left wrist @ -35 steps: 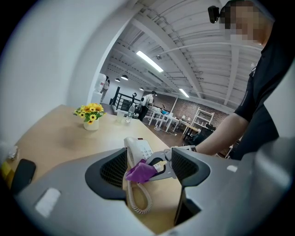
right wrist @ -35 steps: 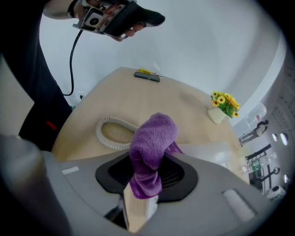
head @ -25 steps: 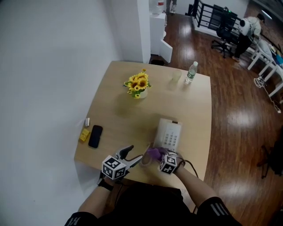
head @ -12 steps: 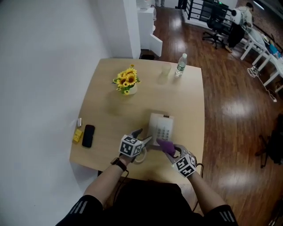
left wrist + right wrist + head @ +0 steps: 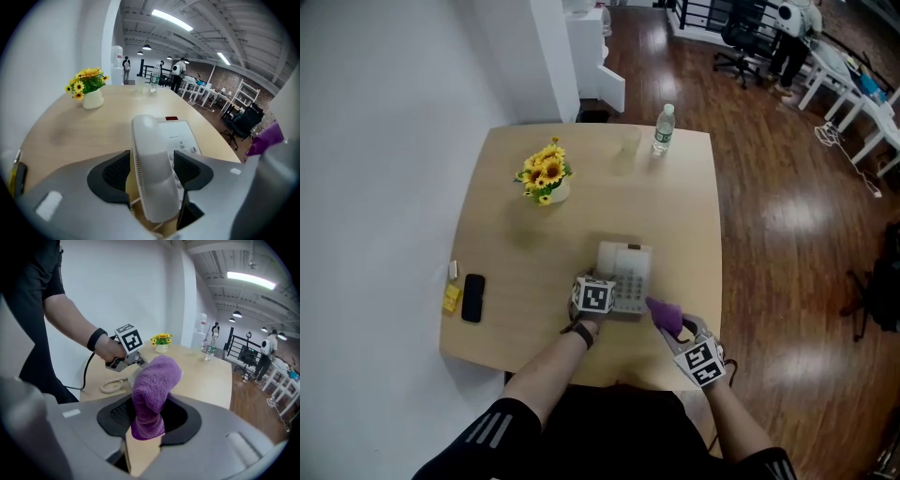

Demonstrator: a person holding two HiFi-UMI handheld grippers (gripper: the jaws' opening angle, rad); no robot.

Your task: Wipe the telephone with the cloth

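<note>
Head view: left gripper, earlier at the worktop edge, now sits over the white telephone mid-worktop; right gripper has drawn the cloth back beside it.
Left gripper view: fingers, just closing, straddle the handset, one pad still clear of it.
Right gripper view: fingers pinch the purple cloth.

Person's in a black short-sleeved top, with white stripes down both sleeves. Black wristband on the left wrist. Right gripper: smooth grey moulded shell, black ribbed jaw pads, and a white cube with black square markers on top. Thin black loop beside it, probably its cable.
</note>
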